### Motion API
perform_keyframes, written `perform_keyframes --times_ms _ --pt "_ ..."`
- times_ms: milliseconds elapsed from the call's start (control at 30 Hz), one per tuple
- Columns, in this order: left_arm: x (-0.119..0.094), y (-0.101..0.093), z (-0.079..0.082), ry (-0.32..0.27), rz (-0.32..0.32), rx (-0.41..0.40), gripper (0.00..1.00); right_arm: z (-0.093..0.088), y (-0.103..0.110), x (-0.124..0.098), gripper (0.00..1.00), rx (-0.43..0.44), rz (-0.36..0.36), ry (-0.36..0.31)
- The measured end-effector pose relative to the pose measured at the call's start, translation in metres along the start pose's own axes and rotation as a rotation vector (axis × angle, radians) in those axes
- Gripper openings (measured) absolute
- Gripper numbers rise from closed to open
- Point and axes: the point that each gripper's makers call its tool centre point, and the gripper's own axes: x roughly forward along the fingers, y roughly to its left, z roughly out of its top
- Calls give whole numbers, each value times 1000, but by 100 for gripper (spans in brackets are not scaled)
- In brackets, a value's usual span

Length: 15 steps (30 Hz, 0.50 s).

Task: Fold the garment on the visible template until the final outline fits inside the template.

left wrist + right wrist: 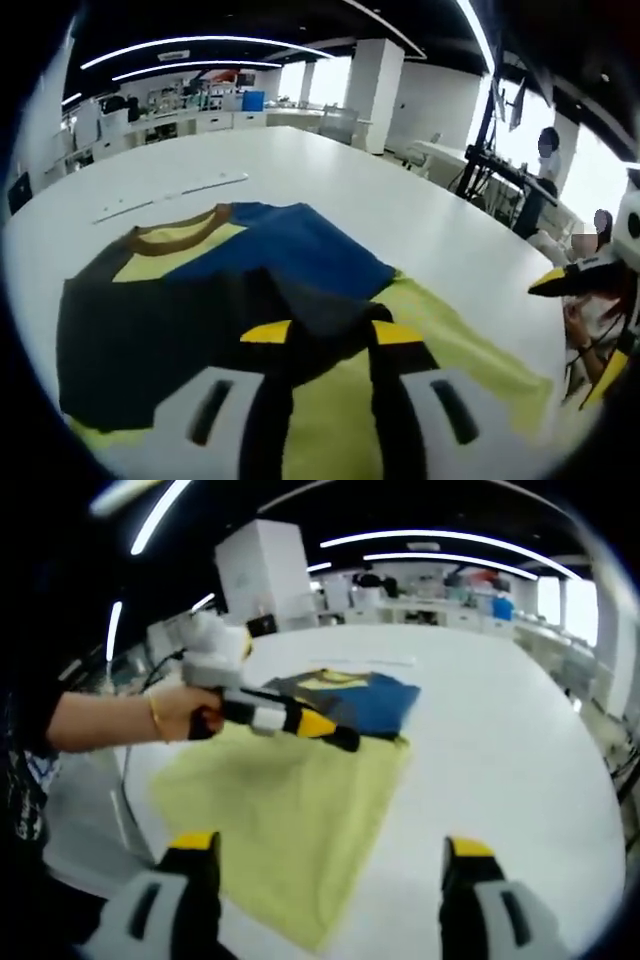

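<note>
The garment point(300, 250) is a T-shirt with a yellow body, blue and dark grey upper panels and a brown collar, spread on the white table point(330, 170). My left gripper point(332, 325) has its jaws drawn in around a raised ridge of dark grey fabric. From the right gripper view the garment point(290, 810) lies mostly flat, and a hand holds the left gripper point(345, 742) at the seam between yellow and blue. My right gripper point(332, 845) stands wide open above the shirt's near hem, holding nothing. The right gripper's yellow tip point(560, 282) shows at the table's right edge.
Thin pale strips point(175, 195) lie on the table beyond the collar, also visible as strips point(365, 662). A person point(547, 150) stands by a dark equipment stand point(490, 150). Benches with lab gear point(200, 105) line the back wall. The table edge point(110, 810) runs close by.
</note>
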Motion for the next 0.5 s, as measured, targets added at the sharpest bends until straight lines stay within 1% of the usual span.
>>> perform_keyframes --times_ms 100,233,267,333,367,467,500 --pt "1 -1 -5 24 -15 -34 20 2 3 -2 94 -15 13 -11" --pt "4 2 -5 28 -14 -47 16 4 5 -2 97 -36 26 -20" --pt "5 2 -5 26 -22 -83 13 5 7 -2 98 -39 30 -22" --pt "6 1 -2 10 -40 -142 11 5 7 -2 98 -41 32 -24" --pt "7 4 -2 11 -33 -156 10 5 7 -2 98 -43 32 -23" --pt "6 7 -1 20 -18 -131 0 3 6 -3 98 -42 27 -16" --pt "6 6 0 20 -22 -117 0 2 6 -3 98 -42 26 -15"
